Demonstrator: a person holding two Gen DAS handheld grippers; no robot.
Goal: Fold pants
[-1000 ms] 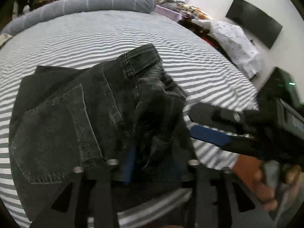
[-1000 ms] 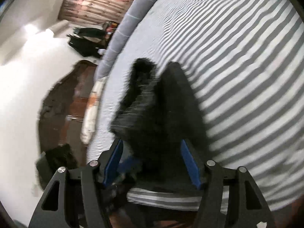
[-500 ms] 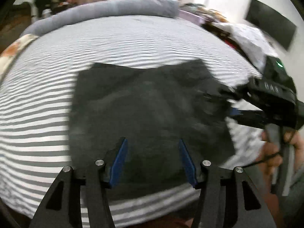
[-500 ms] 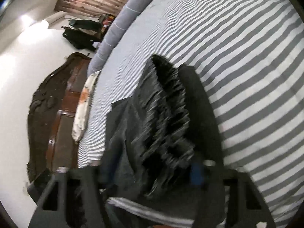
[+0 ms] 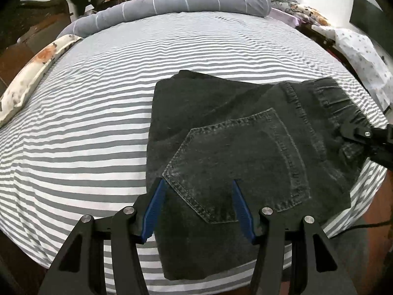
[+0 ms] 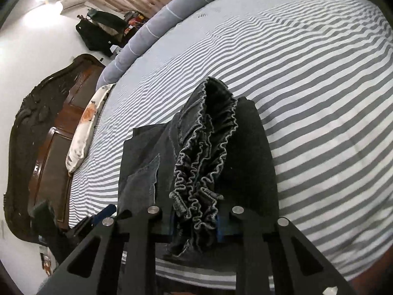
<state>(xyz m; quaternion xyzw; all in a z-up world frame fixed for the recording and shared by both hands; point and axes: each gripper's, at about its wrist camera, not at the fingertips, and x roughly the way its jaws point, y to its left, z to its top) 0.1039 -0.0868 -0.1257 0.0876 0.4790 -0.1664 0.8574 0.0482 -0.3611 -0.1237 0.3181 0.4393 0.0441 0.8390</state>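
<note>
Dark grey denim pants [image 5: 235, 142] lie folded on the striped bed [image 5: 98, 113], back pocket up, near the bed's front edge. My left gripper [image 5: 197, 206] is open and empty just above the pocket end. My right gripper [image 6: 195, 223] is shut on the gathered elastic waistband [image 6: 203, 157] of the pants; it also shows at the right edge of the left wrist view [image 5: 361, 135], at the waistband corner.
A long grey bolster [image 5: 172, 5] lies along the far side of the bed. A floral pillow [image 5: 32, 73] sits at the left edge. A dark wooden headboard [image 6: 36, 132] stands left. Cluttered furniture and a black screen [image 5: 368, 17] are to the right.
The left gripper has let go of the pants and drawn back, now open. The pants have been laid out flat on the bed. The right gripper has closed on the waistband.
</note>
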